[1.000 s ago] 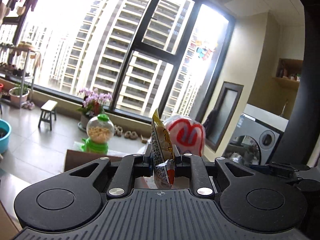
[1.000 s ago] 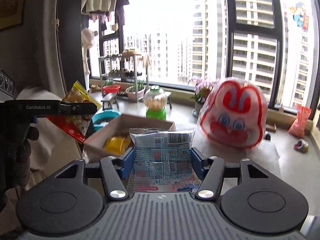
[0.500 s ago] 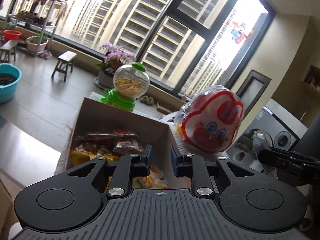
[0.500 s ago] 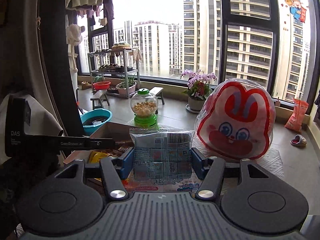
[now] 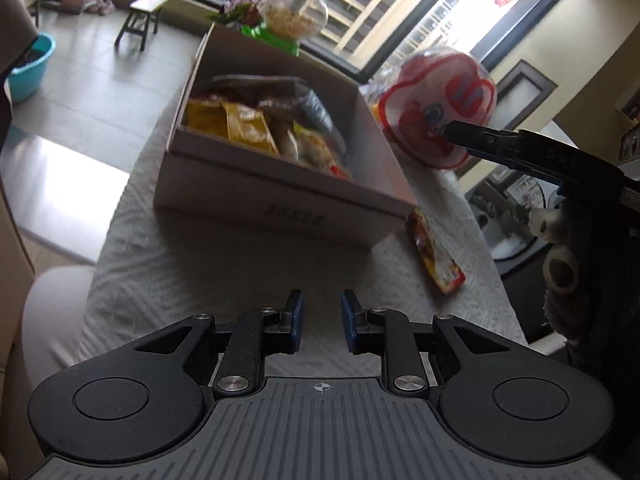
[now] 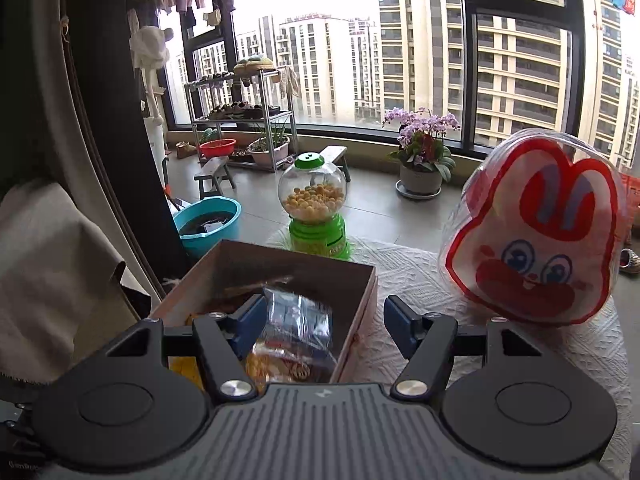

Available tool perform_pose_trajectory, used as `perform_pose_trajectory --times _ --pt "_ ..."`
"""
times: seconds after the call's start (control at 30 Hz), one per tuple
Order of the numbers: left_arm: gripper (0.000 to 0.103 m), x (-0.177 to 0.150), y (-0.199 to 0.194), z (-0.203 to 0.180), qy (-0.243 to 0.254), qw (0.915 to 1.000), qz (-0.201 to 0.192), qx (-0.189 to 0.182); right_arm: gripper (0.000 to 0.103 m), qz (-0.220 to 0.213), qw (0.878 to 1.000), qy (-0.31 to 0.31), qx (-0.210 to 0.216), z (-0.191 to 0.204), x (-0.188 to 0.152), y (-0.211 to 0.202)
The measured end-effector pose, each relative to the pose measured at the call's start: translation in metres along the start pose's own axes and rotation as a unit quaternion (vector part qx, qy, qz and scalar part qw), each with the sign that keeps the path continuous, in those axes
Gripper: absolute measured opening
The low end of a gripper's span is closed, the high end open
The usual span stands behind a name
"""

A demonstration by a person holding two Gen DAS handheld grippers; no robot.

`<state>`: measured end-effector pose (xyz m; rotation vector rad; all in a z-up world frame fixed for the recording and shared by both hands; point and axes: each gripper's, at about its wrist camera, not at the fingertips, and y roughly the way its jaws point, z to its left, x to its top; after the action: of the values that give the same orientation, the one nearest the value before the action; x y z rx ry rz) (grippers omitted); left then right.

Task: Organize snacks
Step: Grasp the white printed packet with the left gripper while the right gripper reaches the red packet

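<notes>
White textured cloth [image 5: 208,264]: covers the bench under everything.
Cardboard box [image 5: 280,196]: open-topped and part full of snack packets; its long side runs across the left wrist view.
Rabbit-face bag [image 6: 536,232]: stands upright on the cloth, beside the box's right wall.
Gumball dispenser [image 6: 316,204]: upright just past the box's far corner.
Right gripper [image 6: 324,324]: over the box's near right corner, jaws opening; neither pad presses on anything.
Blue-and-clear packet [image 6: 298,316]: inside the box below those jaws, blurred; lies tilted, long axis running away from the camera.
Left gripper [image 5: 320,322]: low over bare cloth in front of the box, jaws nearly closed and empty.
Red-and-yellow packet [image 5: 434,256]: flat on the cloth outside the box's near right corner, long axis pointing diagonally from that corner.
Risk: it lies thin and flat; jaws this narrow could skid over it or pinch the cloth. The box wall close by may block a straight approach.
</notes>
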<state>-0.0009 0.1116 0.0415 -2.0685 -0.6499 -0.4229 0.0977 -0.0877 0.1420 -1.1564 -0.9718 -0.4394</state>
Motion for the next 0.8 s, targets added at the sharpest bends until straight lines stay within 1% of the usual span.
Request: perform_pose_trajectory --times 0.1,0.2,0.27,0.37,0.43,0.47,0.5,0.57,0.67,0.8 --pt "0.023 -0.017 0.002 -0.001 0.006 0.9992 0.039 -0.005 0.066 0.04 0.999 -0.008 0.021 -0.006 -0.038 -0.023" --pt "0.023 -0.026 -0.006 -0.006 0.018 0.9983 0.054 -0.014 0.066 0.088 0.995 -0.027 0.049 -0.003 -0.084 -0.046" --pt "0.023 -0.031 -0.01 -0.011 0.027 0.997 0.07 -0.022 0.066 0.115 0.989 -0.038 0.081 0.003 -0.115 -0.06" --pt "0.024 -0.038 -0.006 -0.015 0.026 0.9939 0.103 -0.031 0.066 0.14 0.981 -0.039 0.129 0.019 -0.15 -0.073" --pt "0.025 -0.043 0.001 -0.019 0.03 0.9929 0.111 -0.03 0.059 0.155 0.976 -0.051 0.146 0.034 -0.167 -0.071" --pt "0.028 -0.043 0.002 -0.021 0.03 0.9934 0.108 -0.028 0.049 0.156 0.974 -0.059 0.154 0.039 -0.172 -0.07" --pt "0.029 -0.042 0.004 -0.021 0.026 0.9935 0.106 -0.031 0.047 0.149 0.974 -0.058 0.163 0.042 -0.174 -0.07" --pt "0.032 -0.036 0.009 -0.024 0.022 0.9944 0.098 -0.032 0.046 0.147 0.972 -0.049 0.175 0.045 -0.17 -0.064" --pt "0.032 -0.026 0.017 -0.024 0.016 0.9961 0.082 -0.03 0.045 0.136 0.978 -0.034 0.156 0.04 -0.158 -0.052" --pt "0.032 -0.008 0.03 -0.016 -0.024 0.9977 0.049 -0.041 0.045 0.116 0.985 0.008 0.13 0.025 -0.146 -0.031"
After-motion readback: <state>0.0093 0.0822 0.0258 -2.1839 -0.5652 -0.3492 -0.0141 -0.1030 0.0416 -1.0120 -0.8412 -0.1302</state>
